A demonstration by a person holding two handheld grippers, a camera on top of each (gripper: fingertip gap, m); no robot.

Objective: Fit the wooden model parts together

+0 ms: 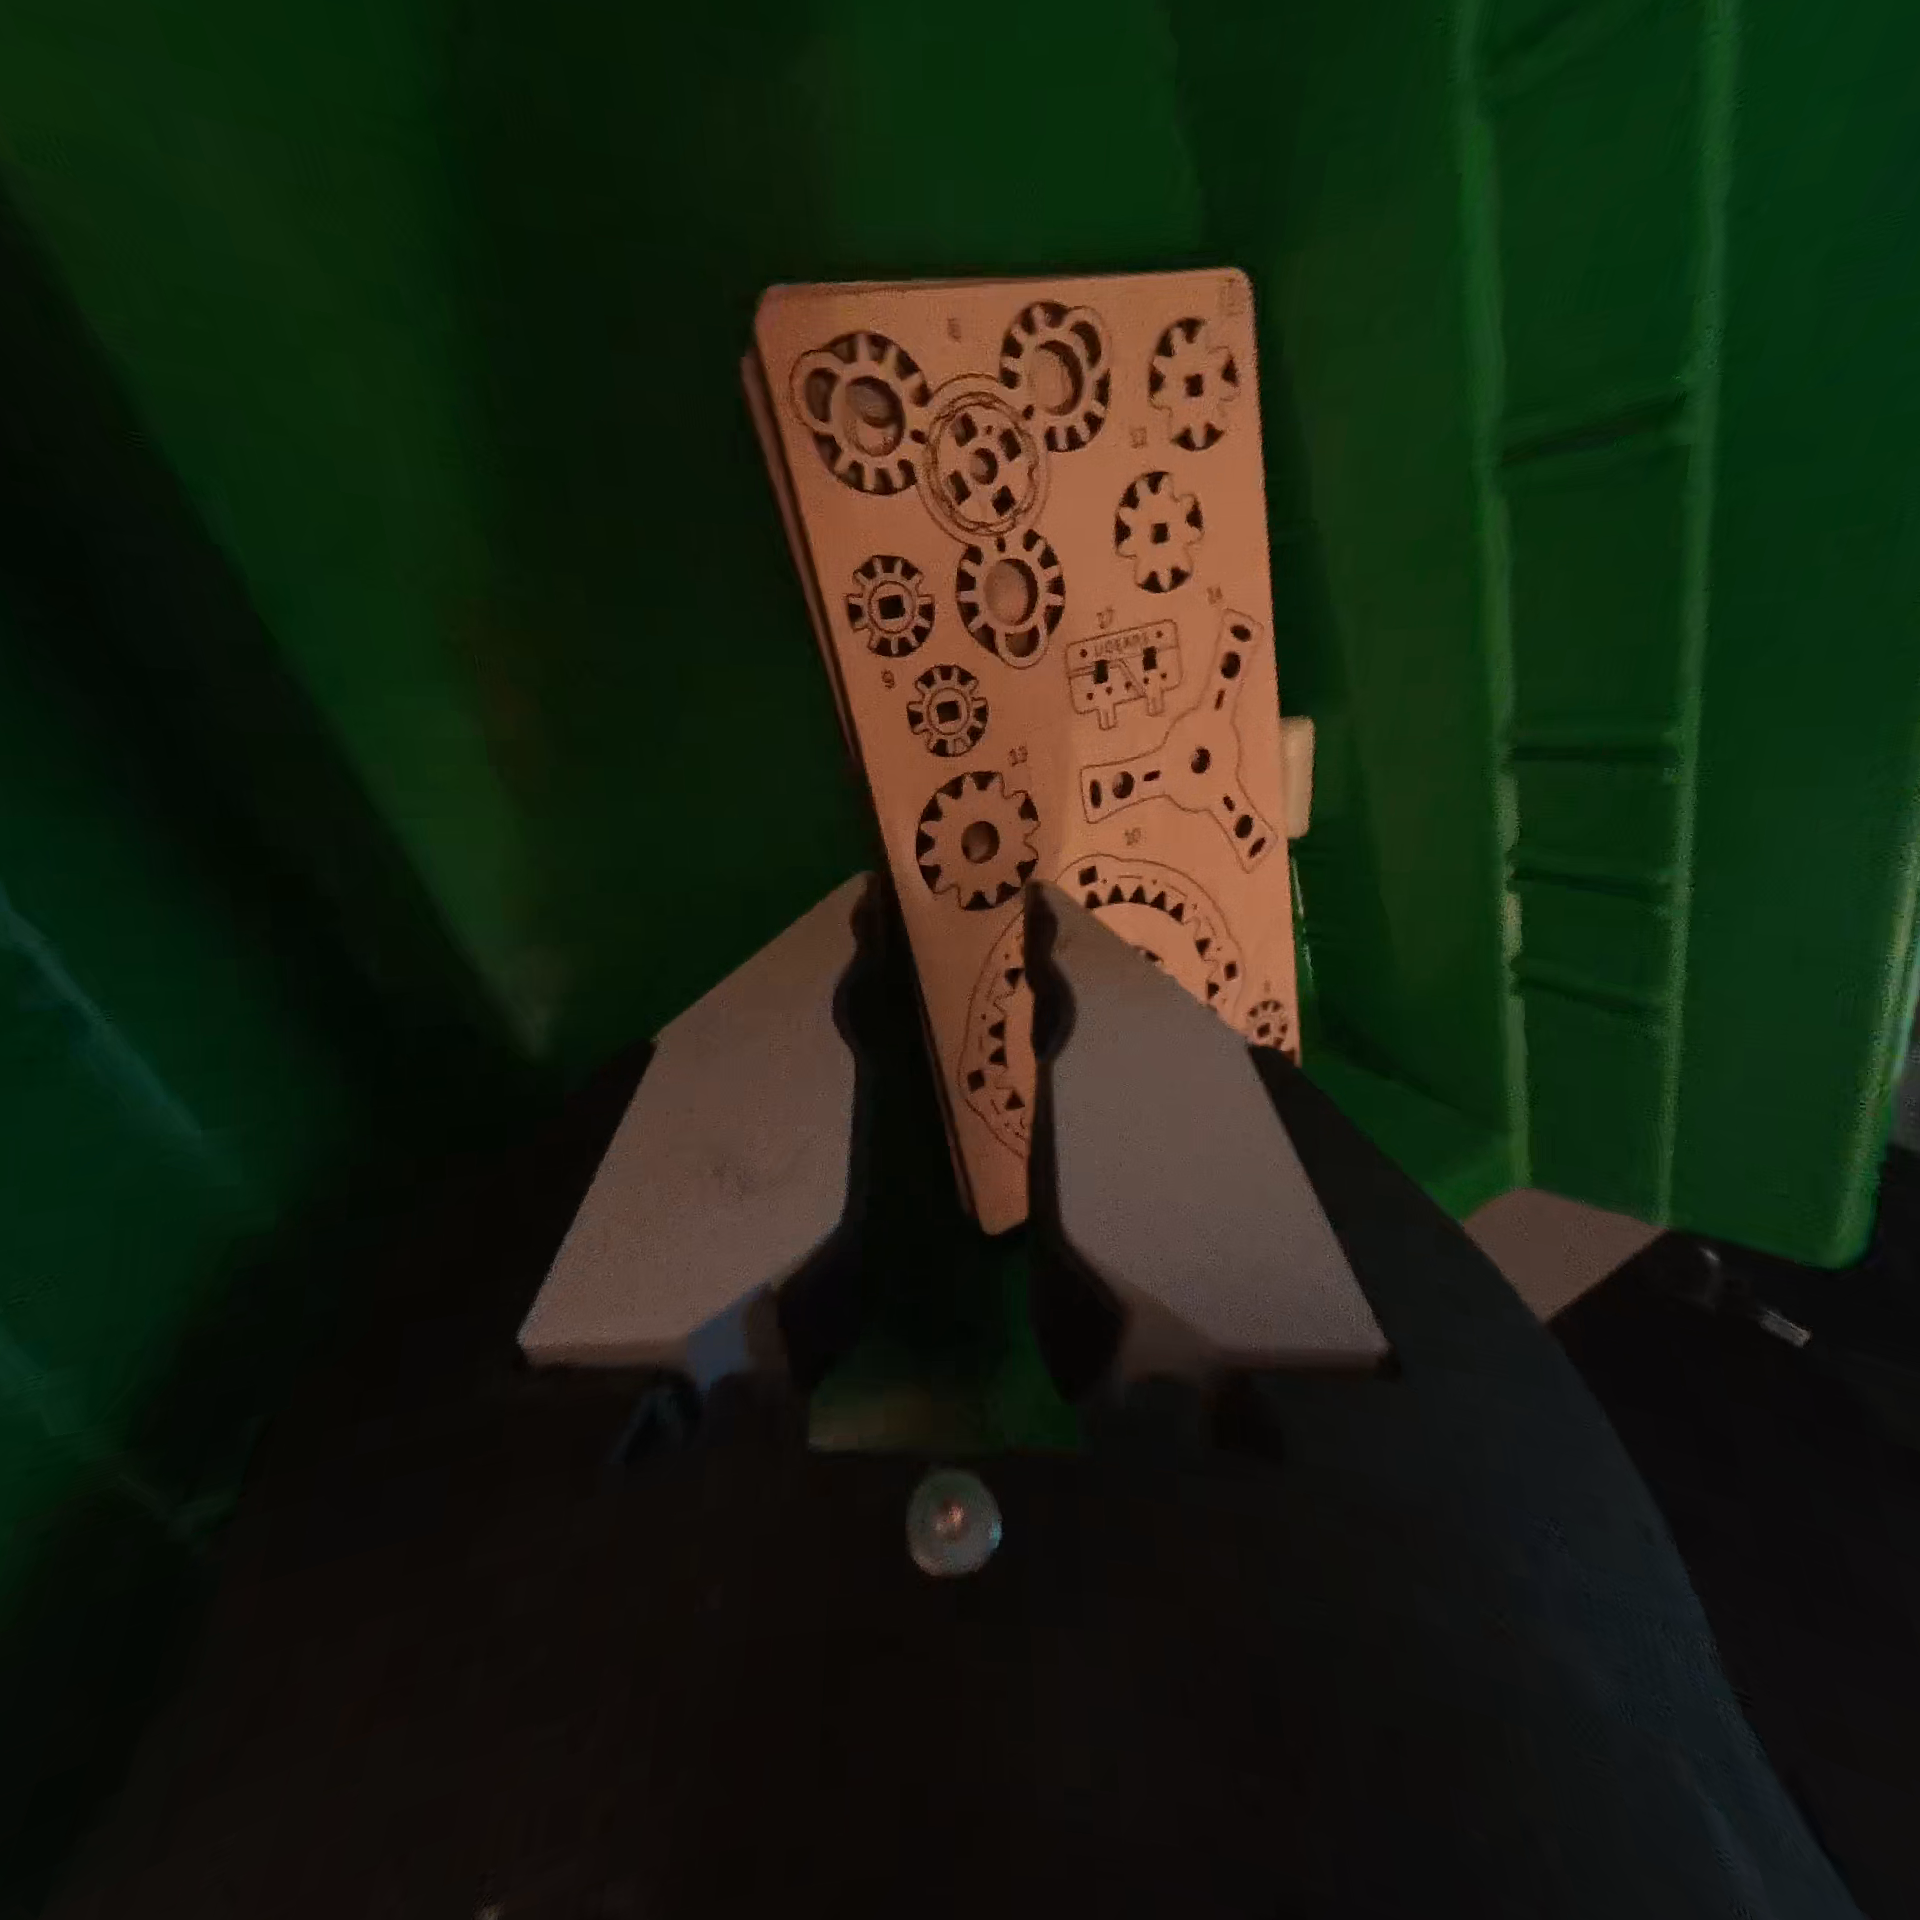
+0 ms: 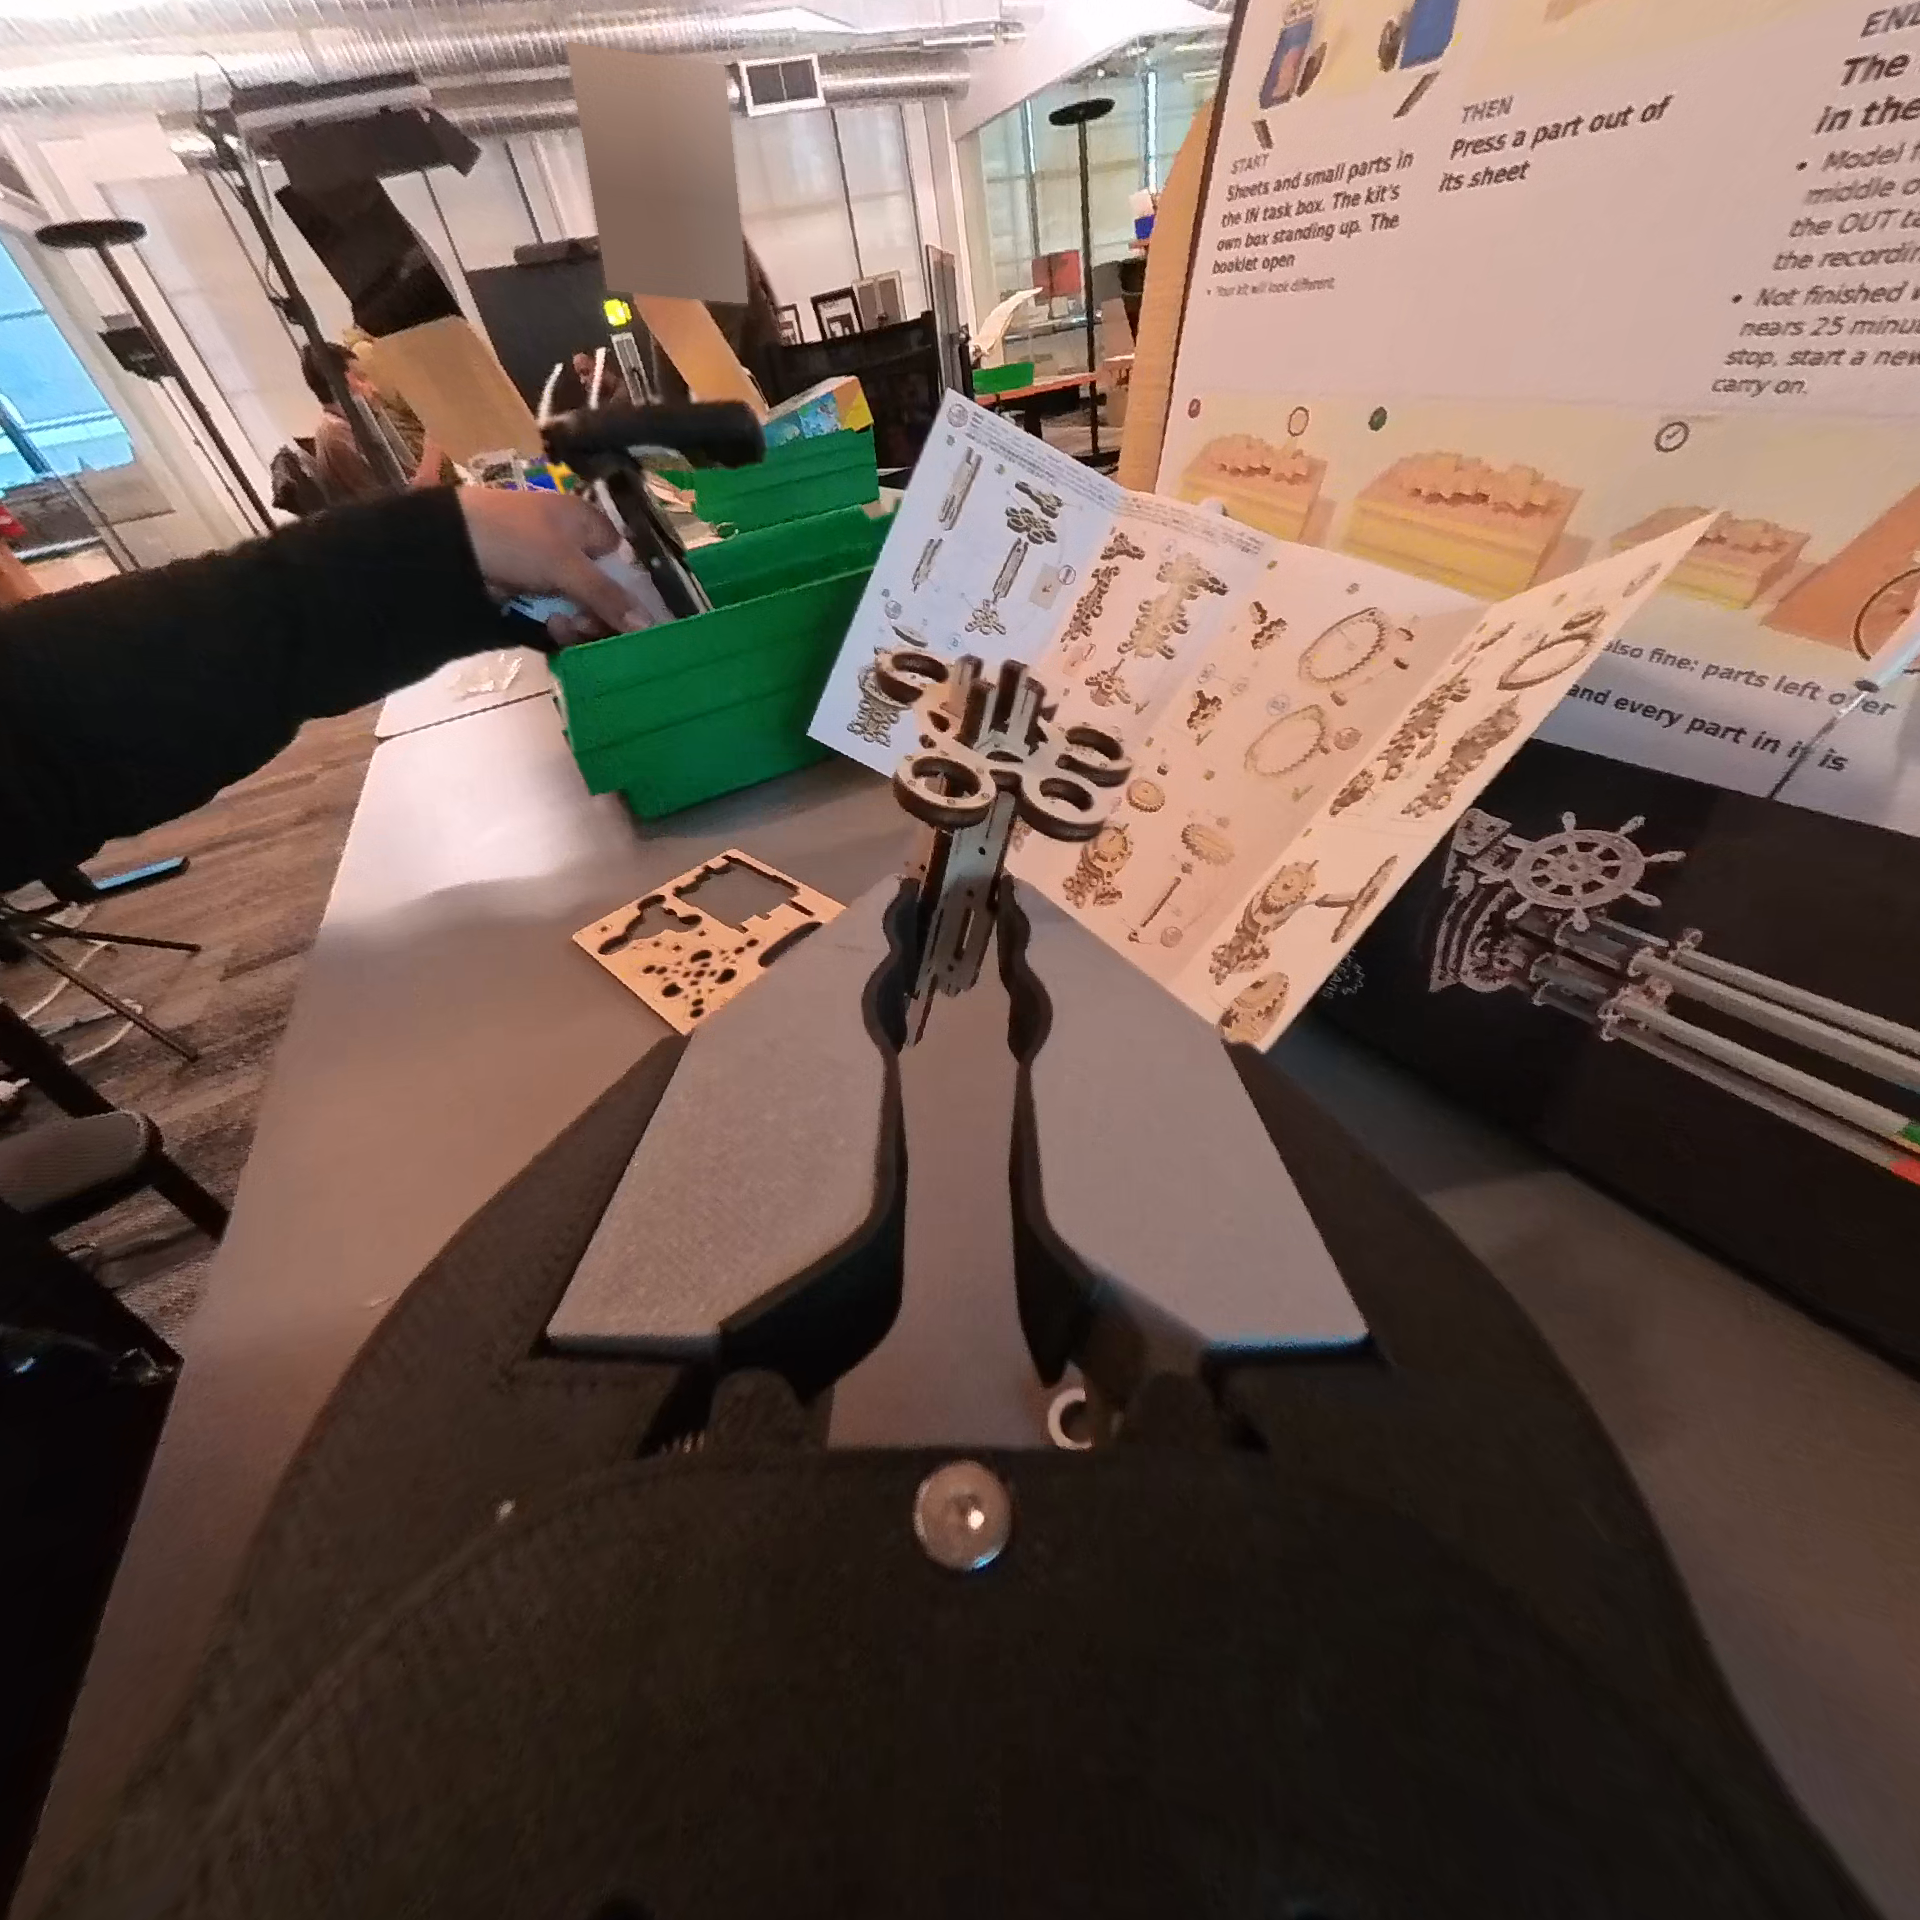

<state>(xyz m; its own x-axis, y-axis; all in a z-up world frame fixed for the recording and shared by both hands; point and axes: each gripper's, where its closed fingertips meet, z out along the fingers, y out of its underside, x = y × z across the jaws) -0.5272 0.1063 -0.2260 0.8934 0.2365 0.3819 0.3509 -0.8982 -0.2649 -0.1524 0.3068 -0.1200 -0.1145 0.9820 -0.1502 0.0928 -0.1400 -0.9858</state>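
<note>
In the left wrist view my left gripper (image 1: 951, 904) is inside a green bin (image 1: 468, 520), shut on the lower edge of a wooden sheet (image 1: 1049, 582) laser-cut with gears; more sheets lie stacked behind it. In the right wrist view my right gripper (image 2: 951, 894) is shut on the shaft of a part-built wooden model (image 2: 987, 769) with ringed lobes on top, held upright above the grey table (image 2: 499, 883). The left gripper (image 2: 644, 520) shows far off, held by a hand in a black sleeve, reaching into the green bin (image 2: 707, 686).
An emptied wooden sheet (image 2: 707, 935) lies flat on the table ahead of my right gripper. An open instruction booklet (image 2: 1195, 675) stands behind the model. A black kit box (image 2: 1610, 935) and a white instruction board (image 2: 1558, 364) stand at right. More green bins (image 2: 790, 478) sit behind. Spacing between my two grippers at the tips: around 45 cm.
</note>
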